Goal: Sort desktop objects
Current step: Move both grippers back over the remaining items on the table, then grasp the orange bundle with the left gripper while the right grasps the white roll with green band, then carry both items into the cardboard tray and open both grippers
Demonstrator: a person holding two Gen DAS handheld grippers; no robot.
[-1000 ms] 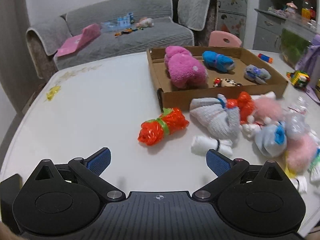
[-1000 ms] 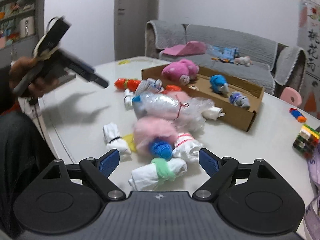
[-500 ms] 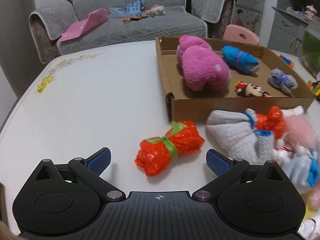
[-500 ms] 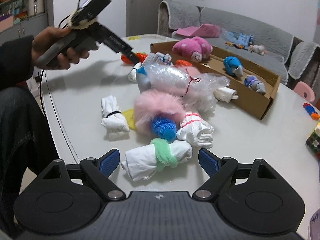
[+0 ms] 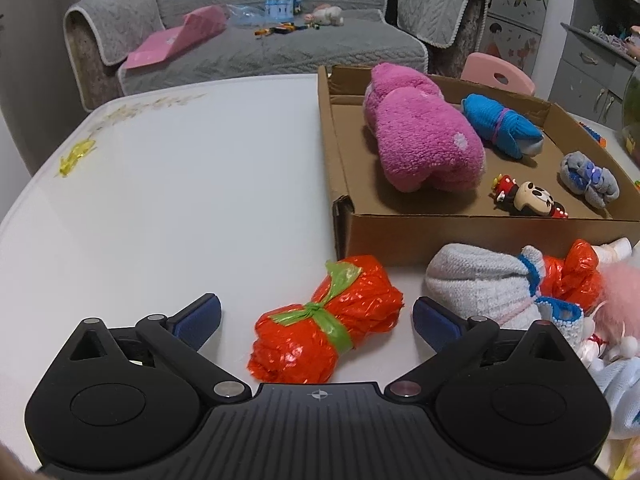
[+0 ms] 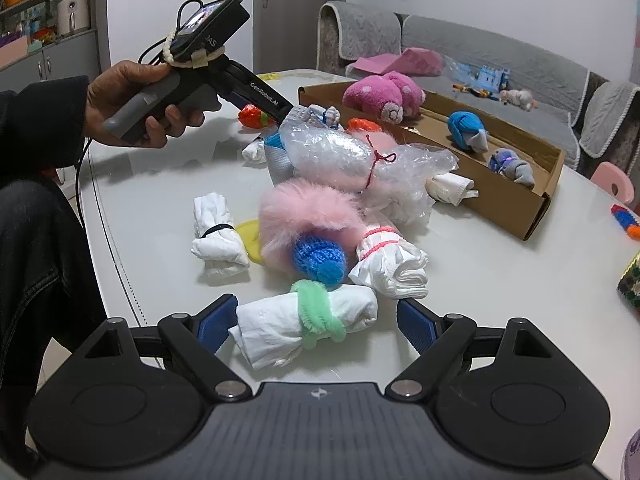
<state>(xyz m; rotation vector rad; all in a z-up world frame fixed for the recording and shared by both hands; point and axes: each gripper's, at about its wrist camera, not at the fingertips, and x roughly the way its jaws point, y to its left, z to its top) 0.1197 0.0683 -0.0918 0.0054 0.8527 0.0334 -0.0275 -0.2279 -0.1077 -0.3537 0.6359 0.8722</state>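
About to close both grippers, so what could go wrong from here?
The orange crinkly plastic bundle tied with green sits nearer the left gripper's right finger, so closing may shove it aside. The right gripper straddles the white cloth roll with a green band, which touches the blue knitted ball; lifting may drag that along.

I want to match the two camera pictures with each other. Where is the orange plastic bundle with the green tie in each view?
Left wrist view: the orange bundle lies low in the centre, between the open fingers of the left gripper.
Right wrist view: the same bundle is far back on the left, partly hidden behind the left gripper.
Shared landmark: the cardboard box, which holds the pink plush.
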